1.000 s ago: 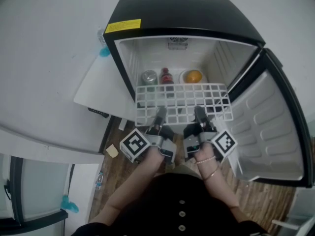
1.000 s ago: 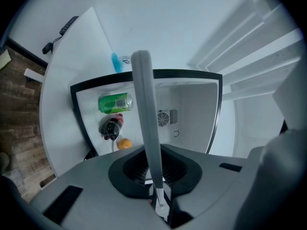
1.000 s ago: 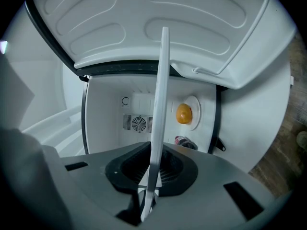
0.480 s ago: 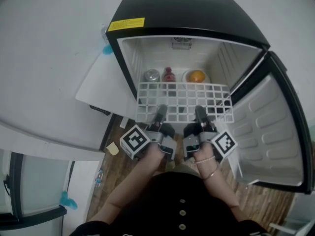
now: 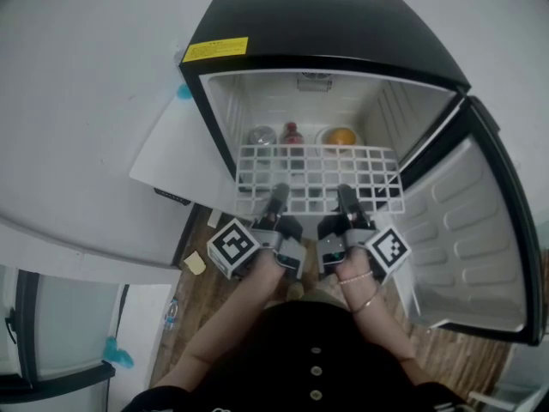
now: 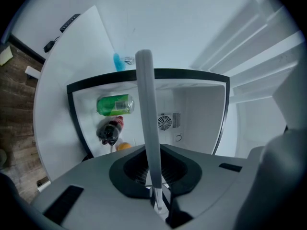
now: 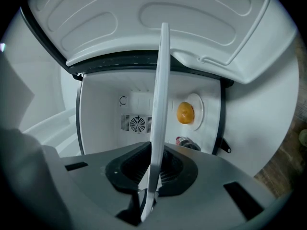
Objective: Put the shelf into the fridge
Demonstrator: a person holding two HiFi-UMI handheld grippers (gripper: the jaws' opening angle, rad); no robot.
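Head view: the left gripper [image 5: 278,196] and right gripper [image 5: 345,195] are holding the shelf [image 5: 317,177] at 12 o'clock, at the open front of the fridge [image 5: 317,24]. Left gripper view: its jaws are clamping the shelf's edge. Right gripper view: its jaws are likewise pinching the shelf, with an orange [image 7: 185,112] at 1 o'clock.

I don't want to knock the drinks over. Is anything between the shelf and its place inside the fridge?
Nothing visible does. The left claw and right claw hold the shelf at the open fridge; the can, bottle and orange lie below its plane.
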